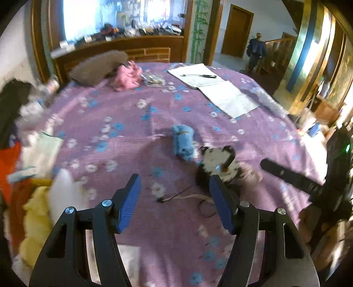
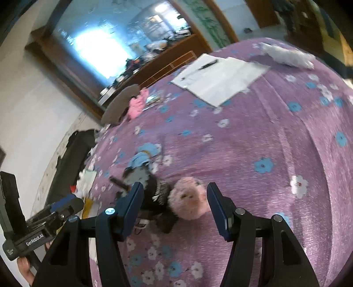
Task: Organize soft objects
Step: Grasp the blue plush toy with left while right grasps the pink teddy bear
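Only leftward, perhaps yellow plush (image 1: 36,220).

Daylight floods in from a large window (image 1: 123,17) at twelve o'clock in the left wrist view and eleven o'clock in the right, blown out to white glare. The purple bedspread (image 1: 123,136) is evenly lit, with soft shadows beneath the small toys. Both views are smeared by motion blur, heaviest toward nine o'clock in the left view. Fisheye distortion bows the bed into a dome, and the corners fall off into black.
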`<control>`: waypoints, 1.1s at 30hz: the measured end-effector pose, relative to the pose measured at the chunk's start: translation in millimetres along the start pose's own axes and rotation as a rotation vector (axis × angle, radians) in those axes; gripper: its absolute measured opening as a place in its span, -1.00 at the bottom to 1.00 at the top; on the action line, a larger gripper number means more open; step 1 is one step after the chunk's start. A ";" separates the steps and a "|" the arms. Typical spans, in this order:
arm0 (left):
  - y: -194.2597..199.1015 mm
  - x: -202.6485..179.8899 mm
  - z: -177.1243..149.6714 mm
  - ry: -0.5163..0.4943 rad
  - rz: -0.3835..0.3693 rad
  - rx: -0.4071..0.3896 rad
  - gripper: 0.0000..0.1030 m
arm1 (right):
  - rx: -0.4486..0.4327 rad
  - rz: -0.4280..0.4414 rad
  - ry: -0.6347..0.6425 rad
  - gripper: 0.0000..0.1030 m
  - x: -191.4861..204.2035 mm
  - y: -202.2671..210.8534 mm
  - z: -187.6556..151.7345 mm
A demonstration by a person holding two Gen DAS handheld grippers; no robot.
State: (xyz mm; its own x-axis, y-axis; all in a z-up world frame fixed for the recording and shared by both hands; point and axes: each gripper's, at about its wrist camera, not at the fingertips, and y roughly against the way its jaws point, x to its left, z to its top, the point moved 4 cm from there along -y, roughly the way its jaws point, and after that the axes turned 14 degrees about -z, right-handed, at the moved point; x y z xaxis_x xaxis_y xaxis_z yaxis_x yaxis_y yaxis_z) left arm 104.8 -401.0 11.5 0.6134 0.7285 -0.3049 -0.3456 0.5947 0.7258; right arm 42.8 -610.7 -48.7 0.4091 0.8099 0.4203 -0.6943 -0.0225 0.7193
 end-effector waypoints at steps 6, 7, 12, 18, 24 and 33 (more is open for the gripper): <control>-44.4 13.5 47.6 0.111 -0.119 0.090 0.25 | 0.043 0.022 -0.069 0.16 -11.0 -7.0 -2.0; -53.6 15.6 52.4 0.117 -0.109 0.109 0.25 | 0.047 0.026 -0.073 0.16 -11.6 -8.2 -2.1; -108.9 29.8 70.3 0.114 -0.067 0.201 0.25 | 0.071 -0.001 -0.054 0.16 -8.5 -18.4 -5.8; -149.0 36.7 61.0 0.112 -0.043 0.286 0.06 | 0.088 -0.031 -0.023 0.11 -2.9 -27.6 -10.3; -147.1 40.7 58.4 0.112 -0.016 0.266 -0.52 | 0.082 -0.094 0.026 -0.24 1.7 -31.7 -13.4; -75.6 43.5 48.4 0.166 -0.087 0.170 -0.53 | 0.012 -0.041 0.014 -0.45 1.7 -13.2 -8.4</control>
State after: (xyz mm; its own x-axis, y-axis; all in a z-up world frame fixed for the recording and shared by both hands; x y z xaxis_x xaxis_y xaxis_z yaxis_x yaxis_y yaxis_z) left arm 191.9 -430.7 -26.9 0.5058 0.7312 -0.4578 -0.1637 0.6024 0.7812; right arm 47.7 -604.0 -62.1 0.4285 0.8186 0.3824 -0.6702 0.0042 0.7421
